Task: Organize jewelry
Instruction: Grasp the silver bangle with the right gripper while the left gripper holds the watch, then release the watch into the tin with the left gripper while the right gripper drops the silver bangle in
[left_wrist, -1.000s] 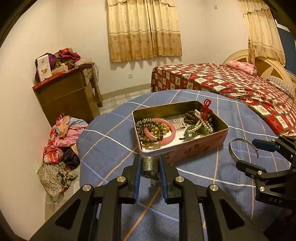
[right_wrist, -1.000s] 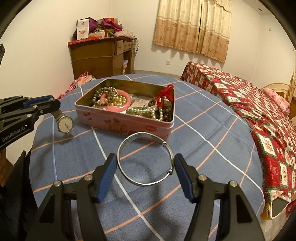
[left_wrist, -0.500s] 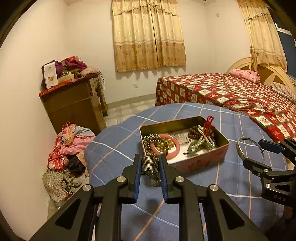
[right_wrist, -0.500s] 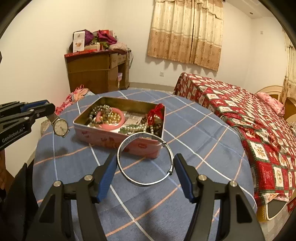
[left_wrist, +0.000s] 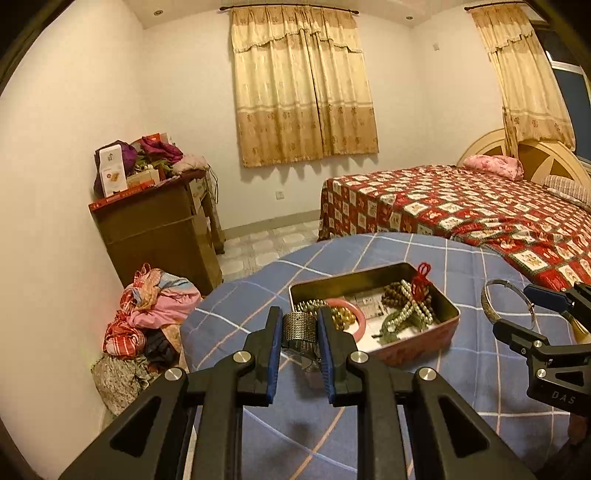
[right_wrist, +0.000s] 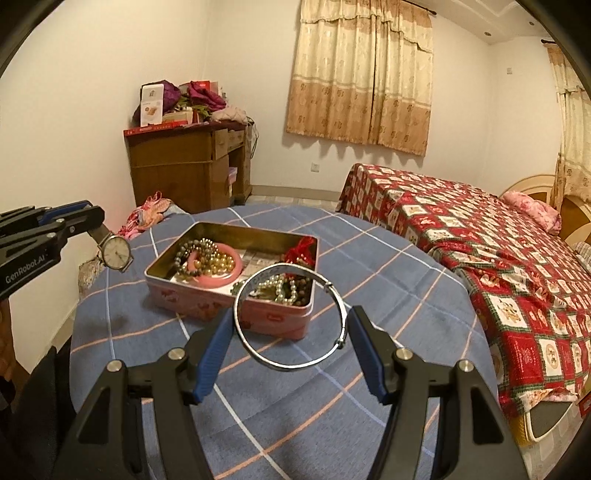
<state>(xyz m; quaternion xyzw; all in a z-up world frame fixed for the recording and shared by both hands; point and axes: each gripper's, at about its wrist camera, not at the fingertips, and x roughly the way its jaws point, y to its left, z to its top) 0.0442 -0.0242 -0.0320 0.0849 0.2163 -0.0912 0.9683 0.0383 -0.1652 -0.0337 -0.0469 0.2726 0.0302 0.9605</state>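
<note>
Left tool clamping watch, right tool gripping bangle above tin rim

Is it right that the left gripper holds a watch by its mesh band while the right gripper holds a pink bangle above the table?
Not quite: the right gripper holds a silver bangle, not a pink one. The right wrist view shows it; the pink bangle lies in the tin. The rest stands: the left gripper clamps the watch by its mesh band.
</note>
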